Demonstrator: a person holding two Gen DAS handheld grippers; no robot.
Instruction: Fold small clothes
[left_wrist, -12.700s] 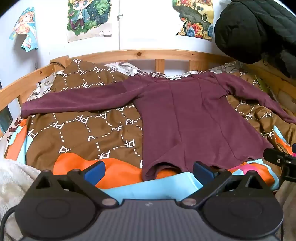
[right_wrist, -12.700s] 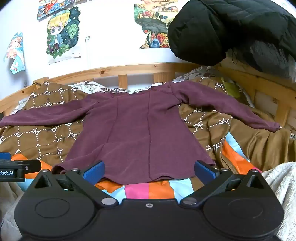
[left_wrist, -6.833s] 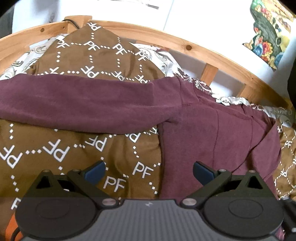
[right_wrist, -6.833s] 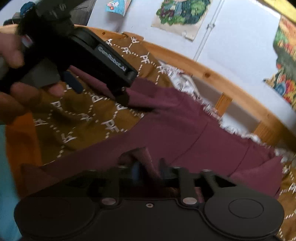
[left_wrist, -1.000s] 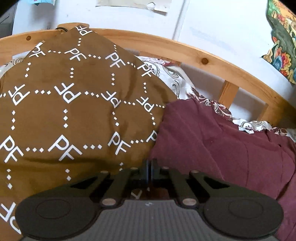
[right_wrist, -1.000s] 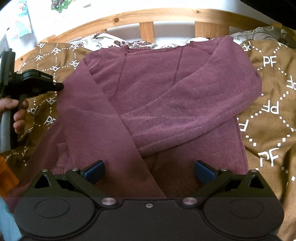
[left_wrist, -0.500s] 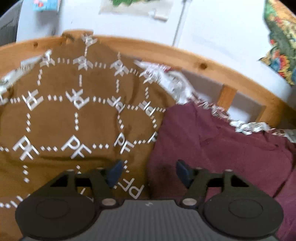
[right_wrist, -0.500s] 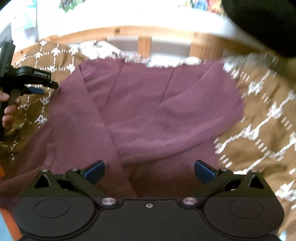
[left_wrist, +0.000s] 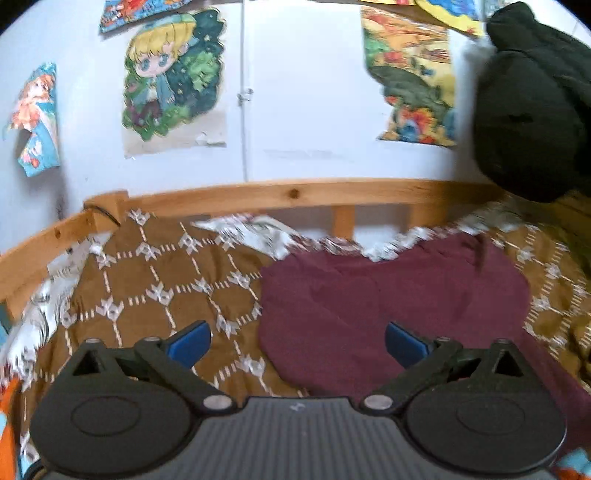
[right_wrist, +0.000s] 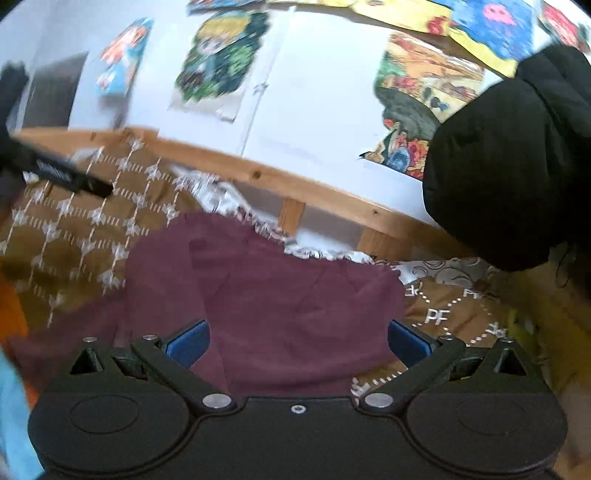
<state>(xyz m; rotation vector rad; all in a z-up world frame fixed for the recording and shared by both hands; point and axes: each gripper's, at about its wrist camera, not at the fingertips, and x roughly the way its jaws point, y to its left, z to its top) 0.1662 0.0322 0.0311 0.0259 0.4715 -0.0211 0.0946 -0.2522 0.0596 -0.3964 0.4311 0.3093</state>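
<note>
A maroon long-sleeved top (left_wrist: 388, 299) (right_wrist: 280, 302) lies on the brown patterned blanket (left_wrist: 159, 288) with both sleeves folded in over its body. My left gripper (left_wrist: 297, 343) hangs above the top's left edge, its jaws still opening wide, and nothing is between its blue pads (left_wrist: 190, 341). My right gripper (right_wrist: 297, 341) stands open over the lower middle of the top, empty. In the right wrist view the left gripper (right_wrist: 66, 173) shows as a blurred black bar at the far left, above the blanket.
A wooden bed rail (left_wrist: 295, 194) (right_wrist: 314, 192) runs behind the top, with a white postered wall beyond. A black padded jacket (left_wrist: 535, 107) (right_wrist: 517, 166) hangs at the right. Orange and light-blue bedding (right_wrist: 14, 369) shows at the near left.
My left gripper let go of the top's left shoulder fold, opened wide, then rose and pulled back. The right gripper also lifted and tilted up, staying open.
</note>
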